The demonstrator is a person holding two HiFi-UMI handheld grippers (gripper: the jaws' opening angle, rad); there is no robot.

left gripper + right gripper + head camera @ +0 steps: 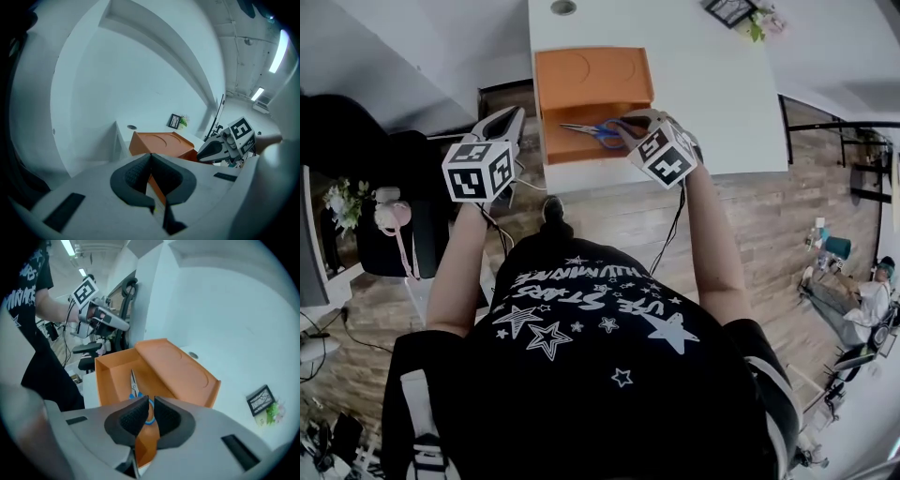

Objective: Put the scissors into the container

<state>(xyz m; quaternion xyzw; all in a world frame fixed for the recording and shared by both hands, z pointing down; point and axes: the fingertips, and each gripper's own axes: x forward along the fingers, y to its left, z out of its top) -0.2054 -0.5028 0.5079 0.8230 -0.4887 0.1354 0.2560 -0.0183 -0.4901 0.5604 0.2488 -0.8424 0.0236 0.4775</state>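
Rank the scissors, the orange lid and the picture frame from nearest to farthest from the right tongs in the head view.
1. Scissors, handle between the right tongs.
2. Orange lid, open just beyond them.
3. Picture frame, at the table's far edge, right side.

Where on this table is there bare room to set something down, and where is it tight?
Widest bare patch: the table right of the orange container, back to the picture frame and plant. Crowded: the container's tray, where the right hand-held gripper holds the scissors; the strip left of it is narrow.
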